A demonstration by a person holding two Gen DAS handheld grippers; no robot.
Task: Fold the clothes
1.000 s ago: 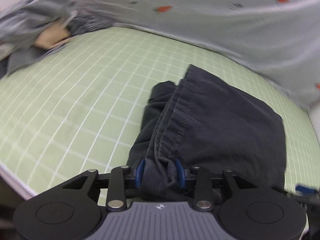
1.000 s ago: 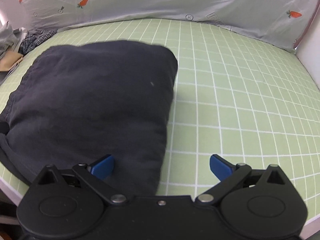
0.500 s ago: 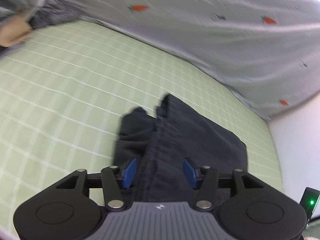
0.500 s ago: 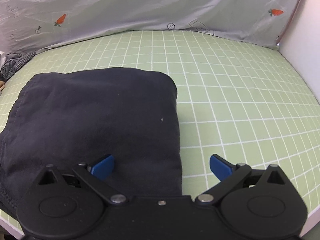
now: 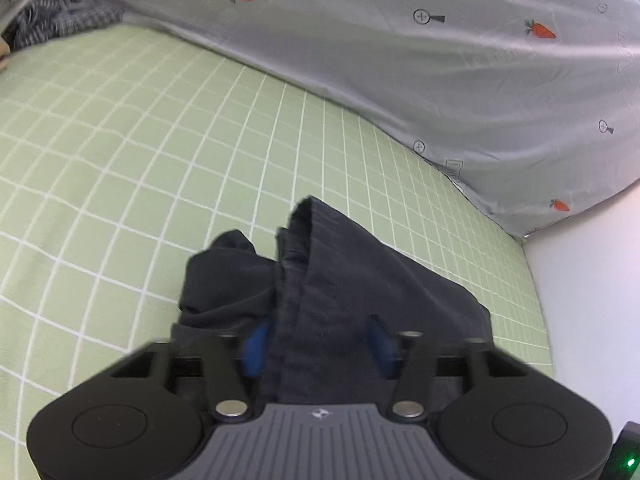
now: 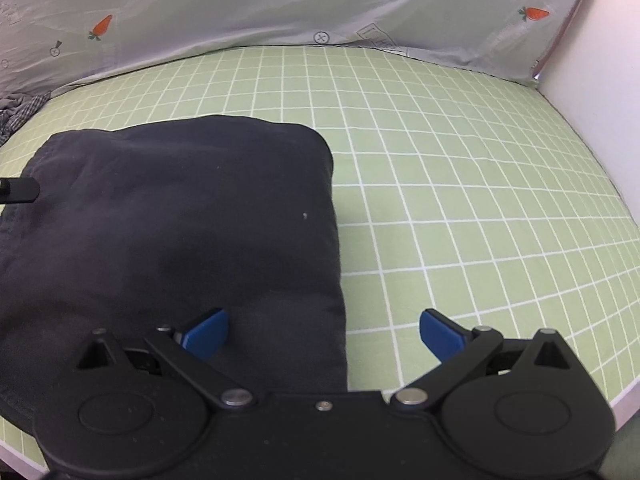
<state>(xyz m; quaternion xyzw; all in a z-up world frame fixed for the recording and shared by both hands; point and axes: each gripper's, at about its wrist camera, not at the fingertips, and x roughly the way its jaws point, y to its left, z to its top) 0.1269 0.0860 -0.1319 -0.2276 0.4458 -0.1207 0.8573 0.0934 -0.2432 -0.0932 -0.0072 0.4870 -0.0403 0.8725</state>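
Observation:
A dark navy garment (image 5: 360, 280) lies folded on the green checked bed sheet (image 5: 120, 160). Its bunched waistband edge stands up as a ridge between the blue pads of my left gripper (image 5: 318, 344). Those jaws are closing, and the pads, blurred, touch the cloth on both sides. In the right wrist view the garment (image 6: 180, 220) is a smooth rectangle. My right gripper (image 6: 324, 332) hangs wide open over its near right corner, with the left pad above the cloth and the right pad above bare sheet (image 6: 460, 200).
A grey carrot-print cover (image 5: 400, 60) rises along the far side of the bed. Crumpled checked clothes (image 5: 60, 16) lie at the far left corner. A white wall (image 6: 600, 60) bounds the bed on the right. The bed's near edge runs just under both grippers.
The left view has swung right along the bed and the clothes pile has slid to the far left corner. The left pads stand wider than a second ago. The right gripper stays open, barely moved.

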